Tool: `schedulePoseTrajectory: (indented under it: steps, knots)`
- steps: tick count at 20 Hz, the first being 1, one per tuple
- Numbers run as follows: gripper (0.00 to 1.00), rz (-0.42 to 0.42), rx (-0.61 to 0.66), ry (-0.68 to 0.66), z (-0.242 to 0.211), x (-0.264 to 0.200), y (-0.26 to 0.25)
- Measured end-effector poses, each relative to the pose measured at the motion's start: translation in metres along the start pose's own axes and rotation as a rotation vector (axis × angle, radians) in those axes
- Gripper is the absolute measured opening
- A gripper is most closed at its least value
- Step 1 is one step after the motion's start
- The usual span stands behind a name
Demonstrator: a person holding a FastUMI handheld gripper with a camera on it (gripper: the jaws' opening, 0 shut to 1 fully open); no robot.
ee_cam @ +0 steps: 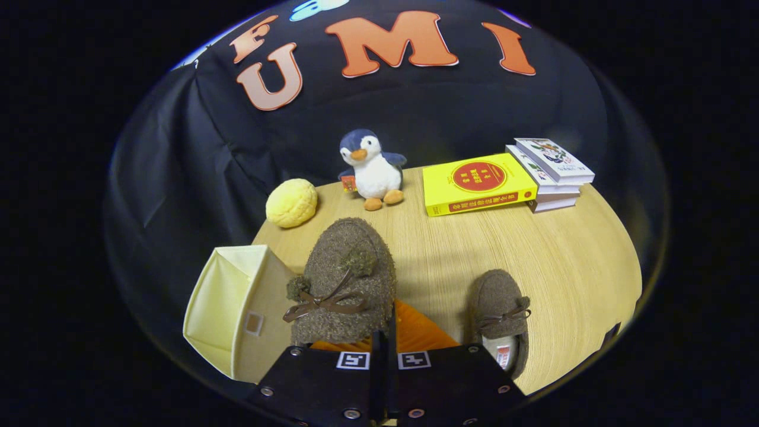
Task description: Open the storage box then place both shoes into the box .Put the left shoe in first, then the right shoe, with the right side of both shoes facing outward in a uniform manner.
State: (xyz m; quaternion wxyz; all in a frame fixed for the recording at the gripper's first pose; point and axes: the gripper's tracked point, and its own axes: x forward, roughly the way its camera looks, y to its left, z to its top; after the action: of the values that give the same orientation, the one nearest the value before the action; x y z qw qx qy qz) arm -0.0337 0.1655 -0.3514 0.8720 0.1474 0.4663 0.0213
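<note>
On the wooden table (pixel 533 261), the largest thing near the gripper is the cream storage box (pixel 228 308), which stands at the table's near left corner with its lid tilted up, so the box is open. Just right of it, and right ahead of the fingers, a brown fuzzy shoe (pixel 347 279) with a bow and pom-poms is lifted clear of the table, its toe pointing away. The gripper (pixel 383 347) is drawn nearly together on the back of this shoe, both fingers pressing on the rear edge, with only a thin gap between them. The second shoe (pixel 501 317) lies flat on the table to the right, apart from the first. Beyond them, along the far edge, sit a yellow book (pixel 477 184) touching a stack of white books (pixel 551 172), a plush penguin (pixel 372 169), and a yellow bun-shaped toy (pixel 292 203).
</note>
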Motion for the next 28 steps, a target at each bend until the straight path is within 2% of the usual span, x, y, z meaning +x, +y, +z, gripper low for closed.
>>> schedulePoseTrajectory:
  steps: [4,7,10,14,19,28]
  knots:
    - [0.03,0.027,-0.035,0.024,0.018,-0.019,0.047]
    - [0.03,0.081,-0.073,0.048,0.027,-0.024,0.102]
    - [0.03,0.154,-0.078,0.099,0.020,-0.017,0.167]
    - [0.03,0.161,-0.115,0.172,-0.008,0.005,0.223]
    - [0.03,0.100,-0.104,0.287,-0.054,0.037,0.252]
    - [0.03,-0.060,-0.103,0.418,-0.121,0.110,0.255]
